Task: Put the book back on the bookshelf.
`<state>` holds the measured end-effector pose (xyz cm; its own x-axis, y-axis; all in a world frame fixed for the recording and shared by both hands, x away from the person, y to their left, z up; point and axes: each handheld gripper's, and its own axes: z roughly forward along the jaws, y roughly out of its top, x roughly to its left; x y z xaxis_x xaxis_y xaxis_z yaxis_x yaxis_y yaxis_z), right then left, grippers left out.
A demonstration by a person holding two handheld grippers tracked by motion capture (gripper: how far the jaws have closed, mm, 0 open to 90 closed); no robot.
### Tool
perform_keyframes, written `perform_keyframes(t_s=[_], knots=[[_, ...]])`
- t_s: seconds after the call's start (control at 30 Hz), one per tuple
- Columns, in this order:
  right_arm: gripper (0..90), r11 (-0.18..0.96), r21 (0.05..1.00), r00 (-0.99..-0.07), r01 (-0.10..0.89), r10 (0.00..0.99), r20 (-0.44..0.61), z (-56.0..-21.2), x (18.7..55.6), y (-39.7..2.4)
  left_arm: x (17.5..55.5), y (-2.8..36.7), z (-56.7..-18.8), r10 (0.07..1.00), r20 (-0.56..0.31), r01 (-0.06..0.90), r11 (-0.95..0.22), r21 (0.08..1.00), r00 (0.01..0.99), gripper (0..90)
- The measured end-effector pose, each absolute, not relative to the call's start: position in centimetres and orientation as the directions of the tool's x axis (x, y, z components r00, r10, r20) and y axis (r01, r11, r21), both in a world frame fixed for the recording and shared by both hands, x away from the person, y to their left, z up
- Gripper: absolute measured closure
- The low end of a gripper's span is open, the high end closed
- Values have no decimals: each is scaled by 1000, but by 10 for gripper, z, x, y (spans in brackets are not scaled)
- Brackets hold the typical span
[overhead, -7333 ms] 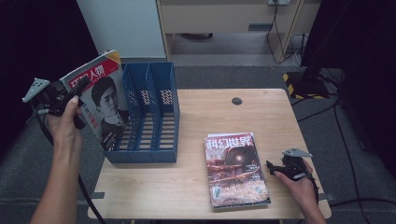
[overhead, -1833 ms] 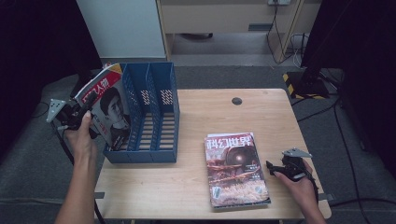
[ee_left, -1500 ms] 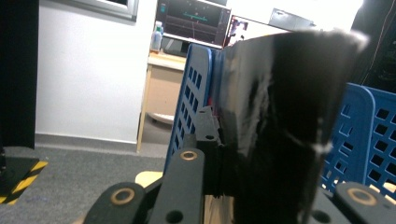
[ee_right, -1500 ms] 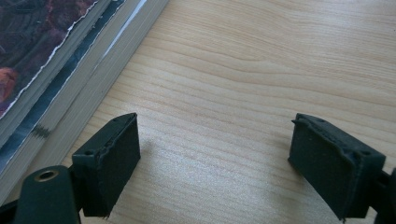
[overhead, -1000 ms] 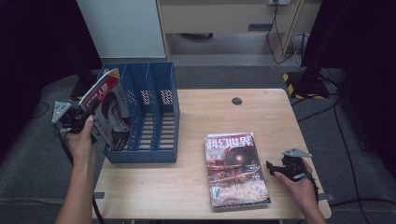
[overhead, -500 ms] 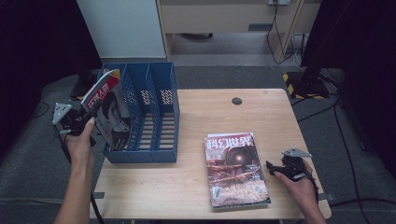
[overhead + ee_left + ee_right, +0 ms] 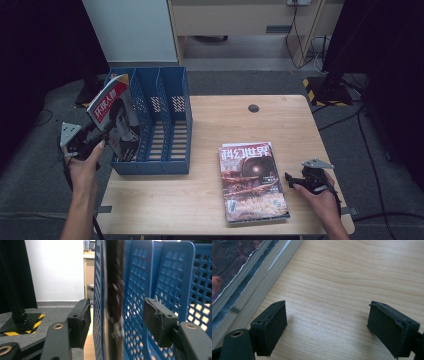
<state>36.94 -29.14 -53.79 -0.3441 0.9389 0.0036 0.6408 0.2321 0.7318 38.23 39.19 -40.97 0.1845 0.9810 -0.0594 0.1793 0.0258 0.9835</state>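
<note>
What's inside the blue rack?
The blue rack has three slots. A magazine stands tilted in the leftmost one, its top sticking out. The left gripper beside it has just been opening. The other two slots look empty; the magazine's bottom is hidden.

Magazine (image 7: 113, 290) between left claw (image 7: 116, 322) pads blurred, cover unreadable; lower part hidden inside file rack (image 7: 167, 125).

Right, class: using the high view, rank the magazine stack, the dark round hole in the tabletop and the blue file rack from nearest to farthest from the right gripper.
1. Magazine stack, just left of the right gripper.
2. Dark round hole, farther up the table.
3. Blue file rack, at the table's left end.
</note>
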Motion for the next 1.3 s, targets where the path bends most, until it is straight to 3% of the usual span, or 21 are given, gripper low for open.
perform_keyframes(t_s=[0.73,1.3], knots=[[156,231,732,-344,641,939,4,-538,369,-291,338,371,-419,969,5,219,-61,974,246,350],[144,231,731,-343,642,939,4,-538,370,-292,348,321,-421,925,59,259,-166,952,376,324]])
